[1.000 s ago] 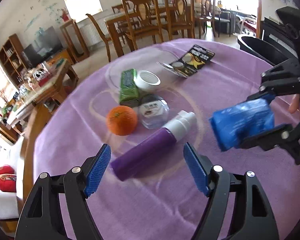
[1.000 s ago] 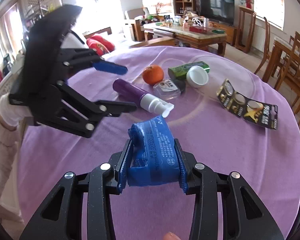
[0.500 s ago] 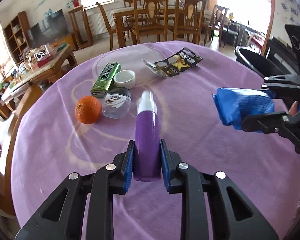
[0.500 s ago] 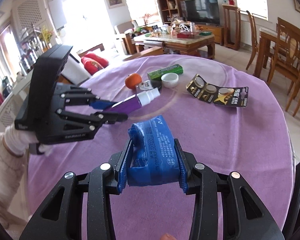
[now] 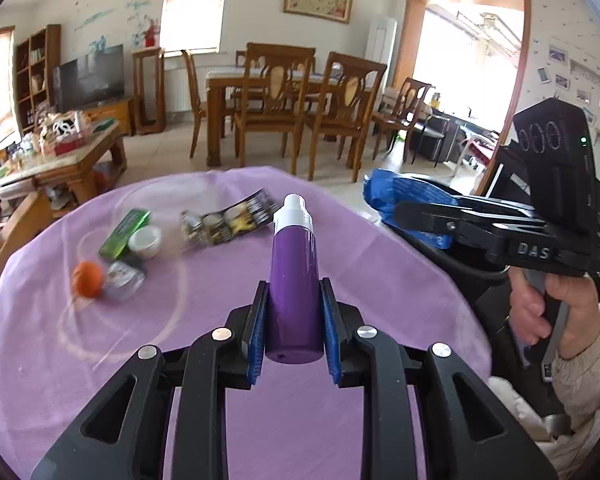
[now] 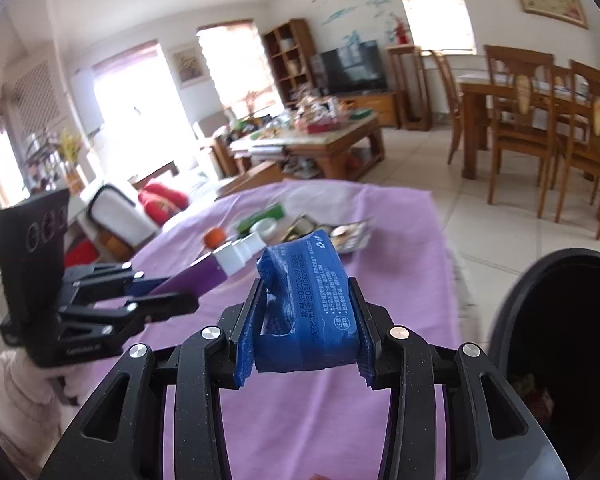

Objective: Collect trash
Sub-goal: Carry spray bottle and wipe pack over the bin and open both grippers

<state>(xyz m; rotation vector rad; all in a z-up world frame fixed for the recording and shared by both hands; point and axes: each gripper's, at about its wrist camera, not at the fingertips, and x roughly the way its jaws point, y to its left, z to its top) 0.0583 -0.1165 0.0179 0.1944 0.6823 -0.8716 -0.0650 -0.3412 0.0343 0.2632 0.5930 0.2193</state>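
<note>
beyond the jaws, the orange [image 5: 87,284], green box [image 5: 125,227] and foil packet [image 5: 228,222] are motion-blurred, labels unreadable. right of the jaws, the black bin [image 6: 560,344] is cut by the edge.

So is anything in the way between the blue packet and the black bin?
Nothing visible is. The right tongs hold the blue packet above the purple tablecloth, and the black bin stands open just beside the table. Only open air lies between them. The left tongs, holding the purple bottle, are on the other side.
</note>
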